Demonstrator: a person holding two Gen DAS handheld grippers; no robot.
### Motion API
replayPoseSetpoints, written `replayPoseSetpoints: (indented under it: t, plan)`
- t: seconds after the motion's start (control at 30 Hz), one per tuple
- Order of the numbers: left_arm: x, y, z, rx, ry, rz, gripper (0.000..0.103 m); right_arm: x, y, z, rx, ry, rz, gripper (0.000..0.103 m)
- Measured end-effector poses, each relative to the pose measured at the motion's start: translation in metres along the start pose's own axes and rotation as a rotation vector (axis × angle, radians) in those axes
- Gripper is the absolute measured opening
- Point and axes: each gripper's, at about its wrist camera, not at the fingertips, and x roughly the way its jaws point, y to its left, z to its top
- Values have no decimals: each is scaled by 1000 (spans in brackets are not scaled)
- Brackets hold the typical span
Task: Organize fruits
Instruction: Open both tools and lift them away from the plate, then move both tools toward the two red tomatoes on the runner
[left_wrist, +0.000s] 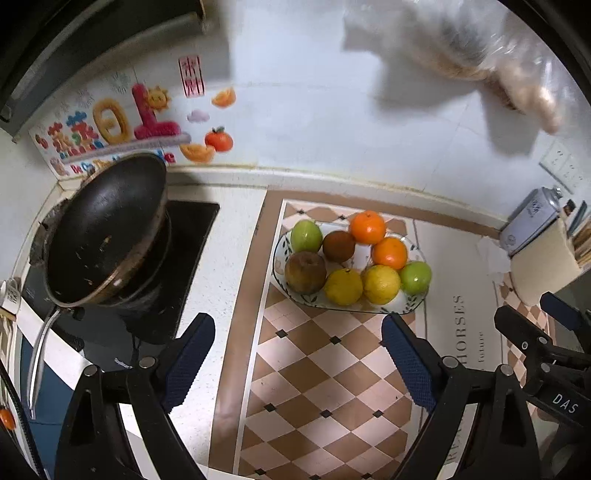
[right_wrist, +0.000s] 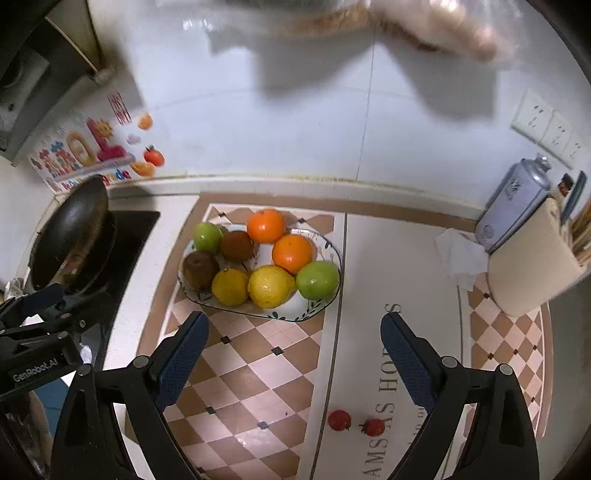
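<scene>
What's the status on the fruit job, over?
Left tongs and right tongs open, empty. Eight fruits on plate; two small red fruits loose on mat. Nothing in the way.

We hold the left gripper (left_wrist: 297, 354) with its two blue-padded fingers (left_wrist: 188, 363) spread wide and nothing between them. It points steeply downward. We hold the right gripper (right_wrist: 293, 354) in the same pose: fingers (right_wrist: 406, 363) spread wide, nothing between the pads, tilted steeply down. The two grippers sit side by side and apart; each wrist view shows the other's black frame at its edge. No fingers touch anything.
</scene>
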Motion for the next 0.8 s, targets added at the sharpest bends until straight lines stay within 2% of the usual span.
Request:
replayPoseSetpoints:
  t: [0.2, 0.5, 0.67, 0.8]
  plan:
    - [-42, -8, -5, 39, -86, -15, 93, -51, -8, -11, 33, -74, -3, 96]
    - [-76, -15, -14, 62, -145, -34, 93, -102, -17, -24, 76, -143, 4, 96]
    - [-79, -16, -14, 67, -149, -33, 93, -114, -16, -23, 82, -159, 15, 96]
    - [-71, -18, -14, 64, -125, -29, 93, -107, -16, -21, 90, -146, 38, 96]
